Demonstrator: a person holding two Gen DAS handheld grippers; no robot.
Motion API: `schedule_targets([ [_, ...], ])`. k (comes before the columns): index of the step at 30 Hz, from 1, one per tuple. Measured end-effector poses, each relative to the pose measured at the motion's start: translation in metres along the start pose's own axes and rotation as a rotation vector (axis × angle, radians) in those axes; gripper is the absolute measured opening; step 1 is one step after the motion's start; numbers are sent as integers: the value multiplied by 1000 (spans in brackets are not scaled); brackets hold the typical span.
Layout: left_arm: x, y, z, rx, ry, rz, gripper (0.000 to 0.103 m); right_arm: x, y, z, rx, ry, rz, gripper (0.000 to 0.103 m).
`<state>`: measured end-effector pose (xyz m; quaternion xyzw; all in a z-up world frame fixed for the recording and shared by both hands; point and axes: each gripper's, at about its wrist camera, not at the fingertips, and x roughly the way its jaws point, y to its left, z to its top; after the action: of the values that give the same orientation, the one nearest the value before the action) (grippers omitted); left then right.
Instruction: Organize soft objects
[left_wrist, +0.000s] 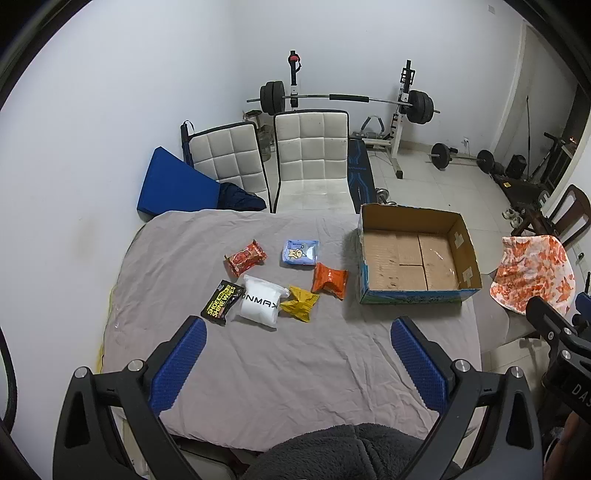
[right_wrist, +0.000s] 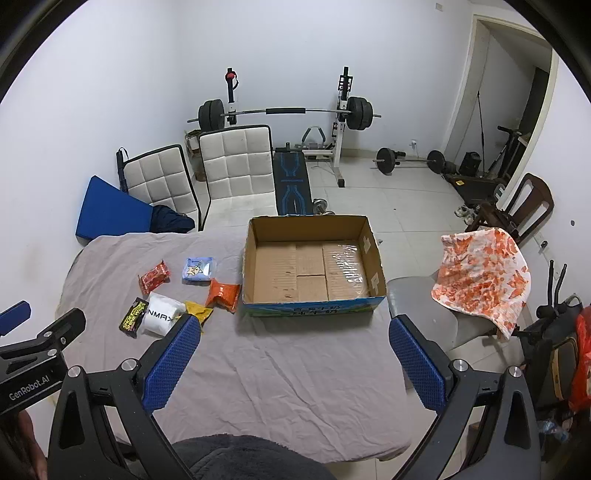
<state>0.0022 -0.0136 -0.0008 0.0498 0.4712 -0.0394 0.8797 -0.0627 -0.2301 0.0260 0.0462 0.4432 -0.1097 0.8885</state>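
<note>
Several soft packets lie on the grey-covered table (left_wrist: 295, 369): a red pack (left_wrist: 245, 257), a blue pack (left_wrist: 300, 252), an orange pack (left_wrist: 330, 280), a yellow pack (left_wrist: 300, 303), a white pouch (left_wrist: 260, 301) and a black shoe-wipes pack (left_wrist: 220, 302). An empty cardboard box (left_wrist: 415, 291) stands to their right, also in the right wrist view (right_wrist: 314, 308). My left gripper (left_wrist: 297, 341) is open and empty, held above the near table. My right gripper (right_wrist: 291, 339) is open and empty, in front of the box.
Two white padded chairs (left_wrist: 312, 155) stand behind the table, with a blue mat (left_wrist: 173, 184) to their left. A weight bench and barbell (left_wrist: 347, 99) are at the back wall. An orange-white cloth (right_wrist: 480, 273) hangs over a chair at right.
</note>
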Motion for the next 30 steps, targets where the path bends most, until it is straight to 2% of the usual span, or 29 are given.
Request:
schedule_targets([
  [30, -3, -6, -1, 11, 1, -19, 103, -8, 0, -6, 7, -6, -14, 103],
])
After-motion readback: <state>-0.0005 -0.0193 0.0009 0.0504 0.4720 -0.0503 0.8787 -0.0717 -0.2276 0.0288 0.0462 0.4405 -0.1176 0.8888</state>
